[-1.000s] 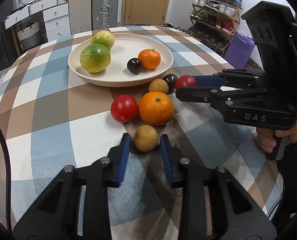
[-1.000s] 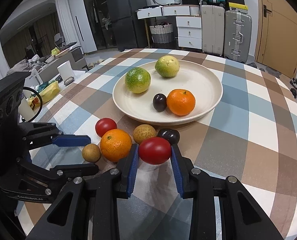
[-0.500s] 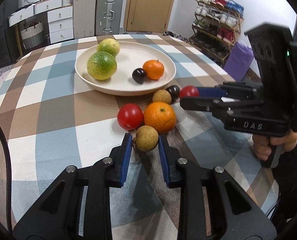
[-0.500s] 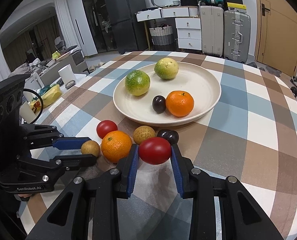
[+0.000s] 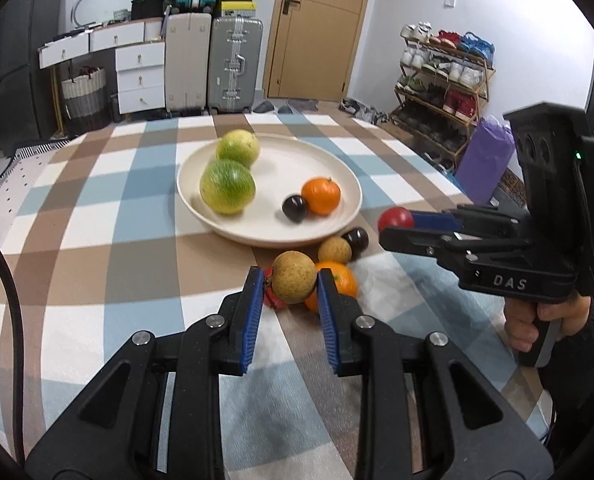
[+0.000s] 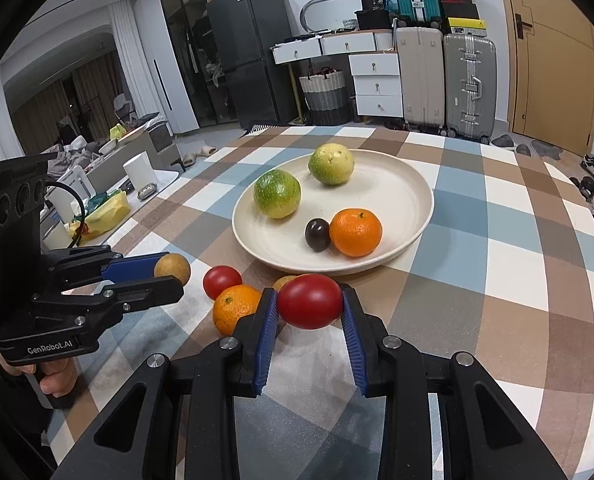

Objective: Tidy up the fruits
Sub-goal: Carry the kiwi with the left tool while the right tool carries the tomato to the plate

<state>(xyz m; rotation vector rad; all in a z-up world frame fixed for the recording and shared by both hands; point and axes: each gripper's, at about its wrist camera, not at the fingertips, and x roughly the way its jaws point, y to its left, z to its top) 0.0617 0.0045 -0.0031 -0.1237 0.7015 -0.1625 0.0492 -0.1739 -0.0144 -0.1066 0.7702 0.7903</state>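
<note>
Tan-skinned round fruit [image 5: 293, 282], on the checked tablecloth [image 5: 97, 240] a second ago, now rides clear of it, clenched between the blue pads of the left gripper [image 5: 289, 285], in front of the loose orange [image 5: 339, 282] and table tomato [image 6: 221, 281]. Right gripper [image 6: 309, 302] grasps the red tomato [image 6: 310, 301] as before, just short of the cream plate [image 6: 413, 184], which carries two green citrus, a small orange [image 6: 355, 232] and a dark plum [image 6: 317, 234]. Legible writing: "DAS" on the right gripper's side in the left view, "GenRobot.AI" on the left gripper's body in the right view.
</note>
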